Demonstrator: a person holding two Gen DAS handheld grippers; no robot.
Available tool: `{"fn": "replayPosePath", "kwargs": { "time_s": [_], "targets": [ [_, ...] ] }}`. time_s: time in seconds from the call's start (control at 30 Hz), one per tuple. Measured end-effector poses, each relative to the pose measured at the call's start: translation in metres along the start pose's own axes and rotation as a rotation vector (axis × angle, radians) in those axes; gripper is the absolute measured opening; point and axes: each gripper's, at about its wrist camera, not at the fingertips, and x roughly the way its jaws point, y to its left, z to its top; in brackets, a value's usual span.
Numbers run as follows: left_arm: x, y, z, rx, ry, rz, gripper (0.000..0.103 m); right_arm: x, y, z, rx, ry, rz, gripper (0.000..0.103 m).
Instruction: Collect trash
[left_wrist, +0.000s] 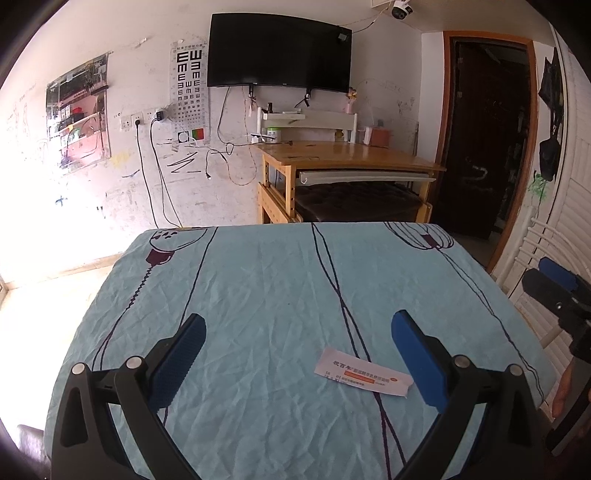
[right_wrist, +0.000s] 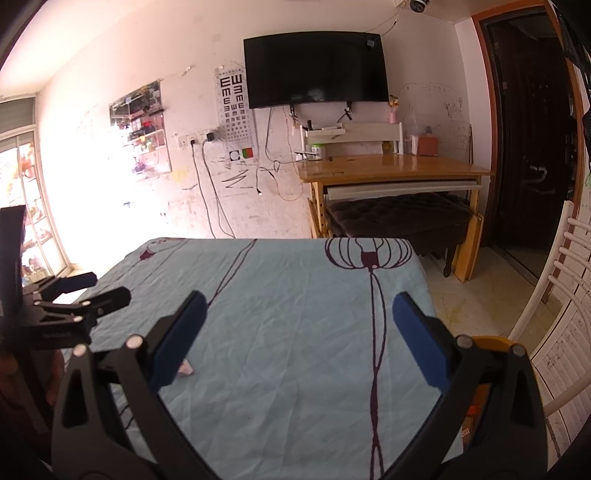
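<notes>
A flat white paper wrapper with an orange stripe and printed text (left_wrist: 364, 372) lies on the light-blue tablecloth (left_wrist: 280, 288), just inside the right finger of my left gripper (left_wrist: 299, 347). That gripper hovers open over the near part of the table with nothing between its fingers. My right gripper (right_wrist: 295, 325) is also open and holds nothing above the cloth (right_wrist: 288, 295). Only a pale corner of the wrapper (right_wrist: 185, 368) peeks out behind its left finger. The right gripper (left_wrist: 557, 291) shows at the right edge of the left wrist view, and the left gripper (right_wrist: 74, 295) at the left edge of the right wrist view.
A yellow container rim (right_wrist: 491, 343) sits low beside the table's right side, behind my right finger. A white slatted chair (right_wrist: 561, 302) stands to the right. Beyond the table are a wooden desk (left_wrist: 351, 155) with a dark bench under it, a wall TV (left_wrist: 279, 55) and a dark doorway (left_wrist: 487, 140).
</notes>
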Motion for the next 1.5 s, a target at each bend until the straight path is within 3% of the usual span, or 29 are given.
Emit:
{"fn": "replayPosePath", "kwargs": {
  "time_s": [0.57, 1.1, 1.5],
  "targets": [
    [0.012, -0.006, -0.004, 0.033, 0.017, 0.001, 0.095, 0.002, 0.000, -0.001, 0.000, 0.003, 0.001, 0.097],
    [0.018, -0.012, -0.007, 0.048, 0.043, -0.079, 0.095, 0.003, -0.001, -0.002, 0.000, 0.003, 0.001, 0.097],
    [0.018, -0.016, -0.009, 0.073, 0.030, -0.066, 0.095, 0.002, -0.001, -0.001, -0.001, 0.004, 0.001, 0.097]
  ]
}}
